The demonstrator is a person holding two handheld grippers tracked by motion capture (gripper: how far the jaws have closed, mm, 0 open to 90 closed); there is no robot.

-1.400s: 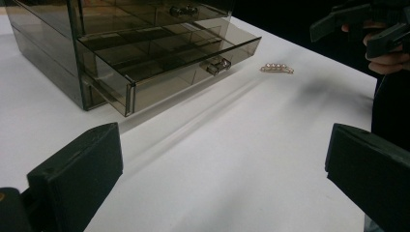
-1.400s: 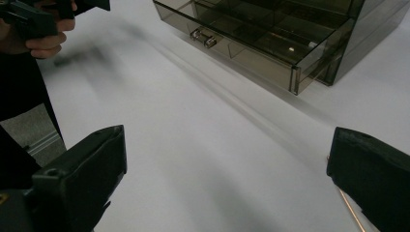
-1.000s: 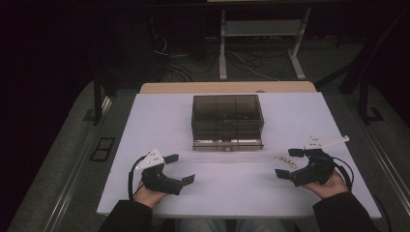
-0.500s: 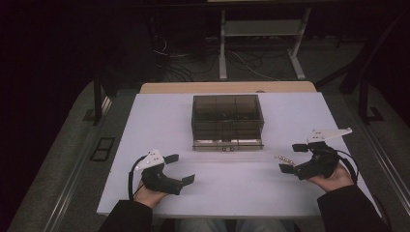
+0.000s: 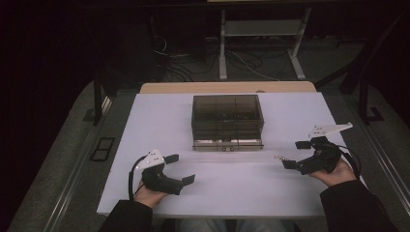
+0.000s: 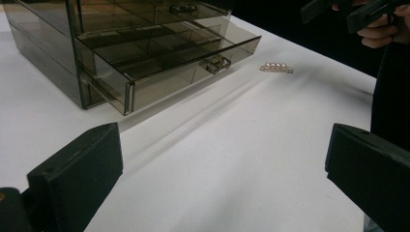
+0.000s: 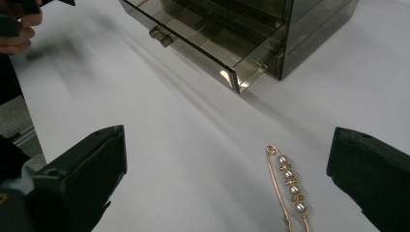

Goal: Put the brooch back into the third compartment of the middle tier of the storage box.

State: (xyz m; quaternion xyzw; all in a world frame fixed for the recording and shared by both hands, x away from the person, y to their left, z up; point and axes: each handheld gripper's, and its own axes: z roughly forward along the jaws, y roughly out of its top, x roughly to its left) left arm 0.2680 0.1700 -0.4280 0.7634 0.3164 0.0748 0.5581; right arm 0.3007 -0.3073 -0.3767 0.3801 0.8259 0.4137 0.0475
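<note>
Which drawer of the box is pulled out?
The bottom drawer: it juts out past the box front toward the person, handle forward. The drawer above it sits flush, closed.

white table (image 5: 159, 121), smoky drawer box (image 5: 227, 121), pearl pin (image 7: 290, 186)

In the high view the pin (image 5: 282, 157) is too small to make out; it reads as a pale speck beside the right gripper (image 5: 296, 154). What lies in the compartments of the drawer box (image 5: 227, 121) cannot be told through its smoky walls. The left gripper view cuts the box off at the top and left edges, and the right gripper view cuts it off at the top. The lower end of the pin runs off the bottom edge of the right gripper view. Beyond the table (image 5: 159, 121) the floor sinks into darkness.
</note>
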